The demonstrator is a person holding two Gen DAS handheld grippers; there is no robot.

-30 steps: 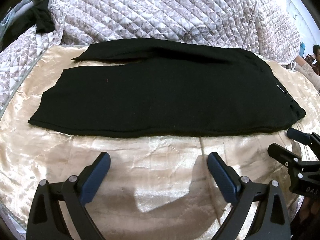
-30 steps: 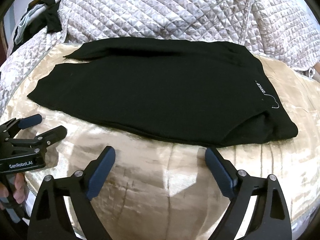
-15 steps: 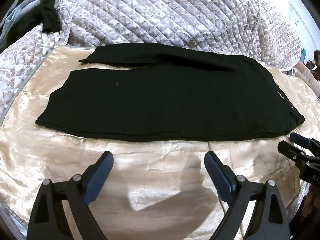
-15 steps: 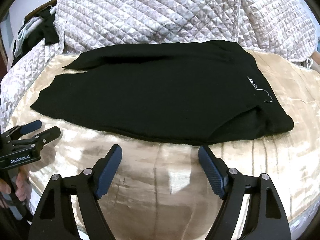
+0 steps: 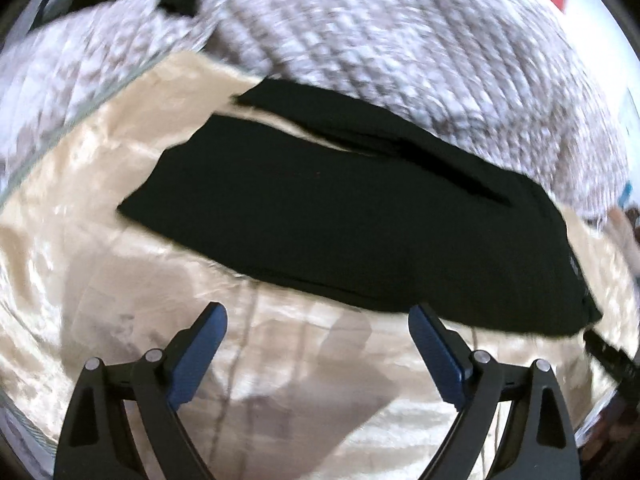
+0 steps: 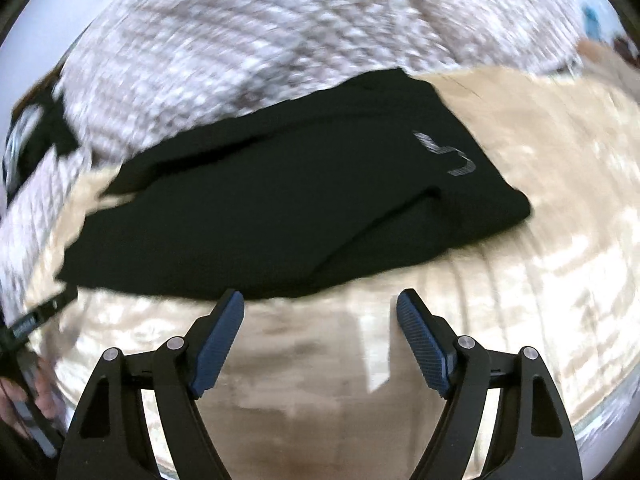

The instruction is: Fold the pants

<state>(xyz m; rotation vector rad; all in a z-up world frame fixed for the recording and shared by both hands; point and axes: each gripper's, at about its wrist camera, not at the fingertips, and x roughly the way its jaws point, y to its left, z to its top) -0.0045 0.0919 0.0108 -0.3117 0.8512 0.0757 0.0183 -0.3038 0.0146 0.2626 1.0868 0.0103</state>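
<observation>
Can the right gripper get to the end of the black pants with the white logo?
Probably yes. The right gripper is open and empty, just short of the black pants near edge. Only bare gold satin cover lies between it and the white logo end, with nothing on top.

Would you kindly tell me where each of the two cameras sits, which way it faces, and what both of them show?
Left wrist: on the left gripper, angled down over the beige sheet at the pants; its open fingers show, with the right gripper at the right edge.
Right wrist: on the right gripper, angled down at the pants' logo end; its open fingers show, with the left gripper and a hand at lower left.
Shared: pants, sheet, quilt.
</observation>
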